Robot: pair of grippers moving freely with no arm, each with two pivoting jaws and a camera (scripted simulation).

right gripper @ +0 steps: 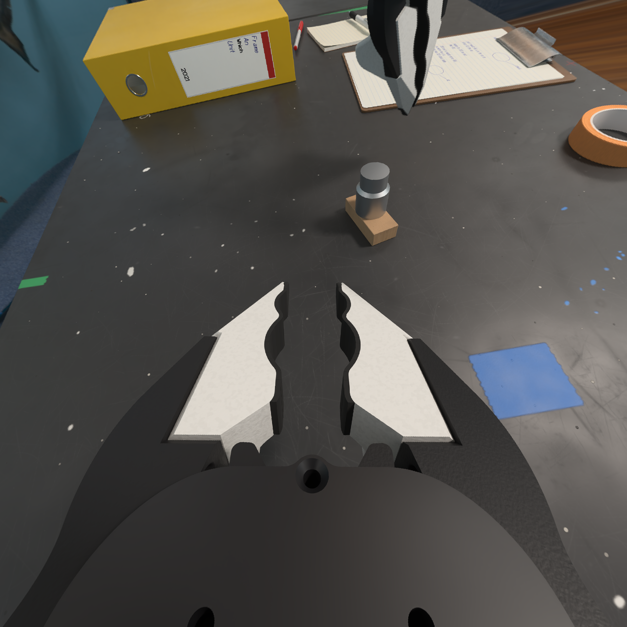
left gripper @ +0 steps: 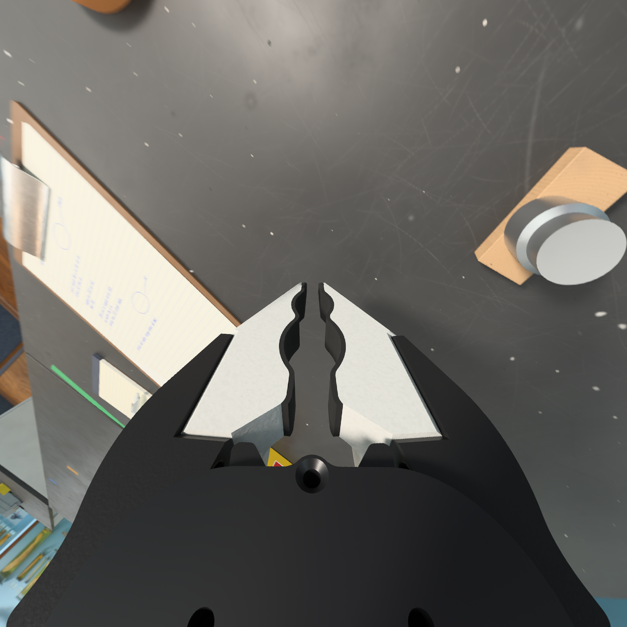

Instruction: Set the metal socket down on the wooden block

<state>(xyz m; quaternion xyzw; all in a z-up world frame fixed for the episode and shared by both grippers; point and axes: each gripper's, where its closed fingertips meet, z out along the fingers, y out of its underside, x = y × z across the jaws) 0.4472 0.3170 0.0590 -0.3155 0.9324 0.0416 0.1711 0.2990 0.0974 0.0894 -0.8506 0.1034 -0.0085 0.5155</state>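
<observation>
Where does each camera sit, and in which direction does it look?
Left wrist view: sits on the left gripper, high above the table, looking steeply down; its own two fingers show, a narrow gap between them, holding nothing.
Right wrist view: sits on the right gripper, low, looking forward across the table; its own fingers show, apart and empty.
Shared: metal socket upright on the wooden block, and the clipboard. The right view also shows the left gripper.

Metal socket (left gripper: 563, 242) upright on wooden block (left gripper: 556, 203); left gripper (left gripper: 312, 288) empty.
</observation>
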